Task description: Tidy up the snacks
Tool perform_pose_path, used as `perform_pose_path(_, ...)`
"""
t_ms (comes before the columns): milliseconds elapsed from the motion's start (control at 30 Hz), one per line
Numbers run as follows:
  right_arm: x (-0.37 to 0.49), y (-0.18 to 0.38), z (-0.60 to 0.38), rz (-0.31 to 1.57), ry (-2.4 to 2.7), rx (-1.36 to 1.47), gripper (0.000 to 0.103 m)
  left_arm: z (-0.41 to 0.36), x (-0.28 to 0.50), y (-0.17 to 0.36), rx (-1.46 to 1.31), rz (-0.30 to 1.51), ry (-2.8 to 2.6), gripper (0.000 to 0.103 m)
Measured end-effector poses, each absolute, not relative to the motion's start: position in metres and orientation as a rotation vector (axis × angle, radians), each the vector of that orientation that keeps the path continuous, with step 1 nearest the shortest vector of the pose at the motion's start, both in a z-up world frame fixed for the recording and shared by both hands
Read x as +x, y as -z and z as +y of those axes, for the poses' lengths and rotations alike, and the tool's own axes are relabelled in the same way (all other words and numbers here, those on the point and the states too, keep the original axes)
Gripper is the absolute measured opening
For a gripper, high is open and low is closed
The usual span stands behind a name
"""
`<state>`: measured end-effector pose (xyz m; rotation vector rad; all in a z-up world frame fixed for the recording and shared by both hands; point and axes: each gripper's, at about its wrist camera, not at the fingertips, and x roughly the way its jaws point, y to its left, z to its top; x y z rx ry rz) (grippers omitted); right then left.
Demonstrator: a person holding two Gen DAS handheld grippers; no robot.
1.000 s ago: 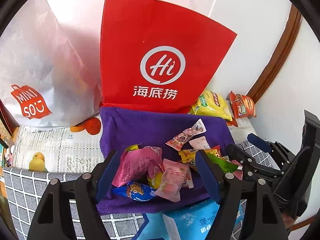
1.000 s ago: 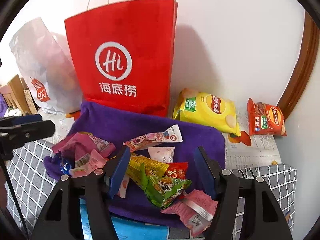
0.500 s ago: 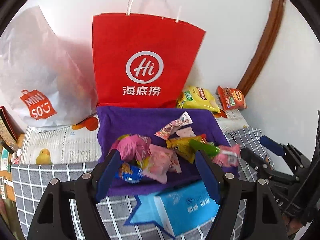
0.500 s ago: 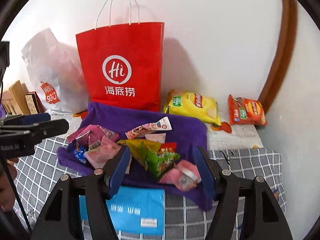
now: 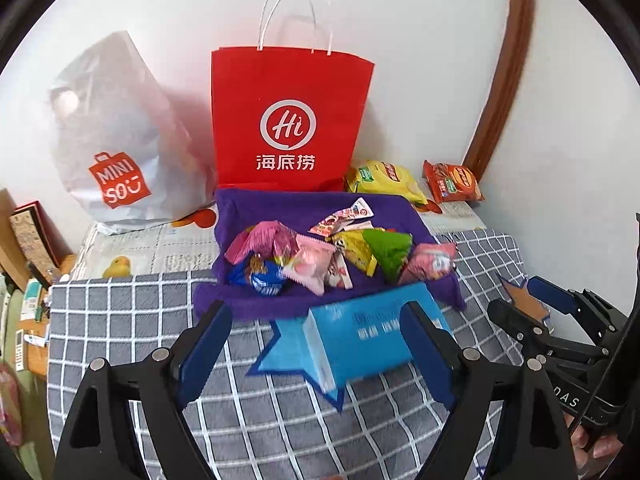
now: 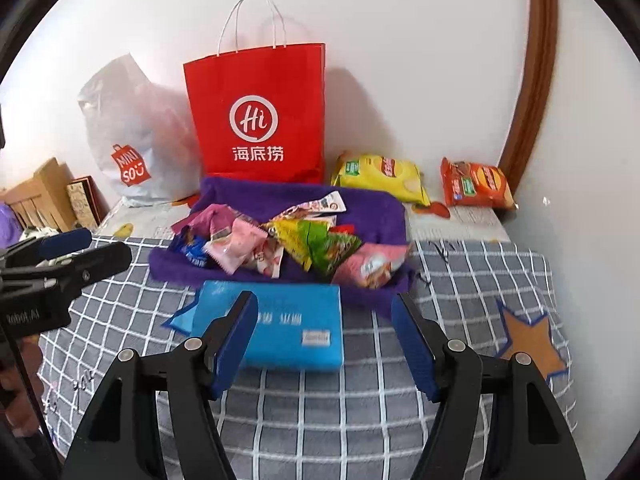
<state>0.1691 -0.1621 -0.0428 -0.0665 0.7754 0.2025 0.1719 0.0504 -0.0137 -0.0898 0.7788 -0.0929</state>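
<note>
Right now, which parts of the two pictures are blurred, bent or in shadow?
Left wrist view: the blue rectangular tissue pack is smeared and the brown wooden door frame bows. Right wrist view: the red paper bag casts a soft shadow on the white wall.

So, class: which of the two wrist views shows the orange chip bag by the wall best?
The right wrist view. There the orange chip bag lies larger and sharper, its whole front and label in sight beside the yellow chip bag. The left wrist view shows the same bag smaller and farther toward the edge, though unblocked.
</note>
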Motion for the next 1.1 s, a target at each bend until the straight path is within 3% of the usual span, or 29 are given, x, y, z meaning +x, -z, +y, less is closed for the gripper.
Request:
perform_pose_path(100, 0.149, 0.041, -0.169, 0.759, -0.185, -0.061, 0.074, 0.043, 0.152, 0.013, -0.070, 0.762, 0.082, 0.086)
perform_pose_path(167, 0.133, 0.039, -0.174, 0.739, -0.189, -0.054, 0.084, 0.038, 0.139, 0.011, -0.061, 0.748, 0.071, 0.087)
perform_pose_path(467, 0.085, 0.025, -0.190, 0.694, -0.165, -0.017, 0.096, 0.027, 0.090, 0.003, -0.058, 0.705, 0.054, 0.088)
perform_pose_path(1100, 0.058, 0.021, -0.200, 0.673, -0.120, -0.002, 0.098, 0.023, 0.066, -0.003, -0.065, 0.680, 0.040, 0.089)
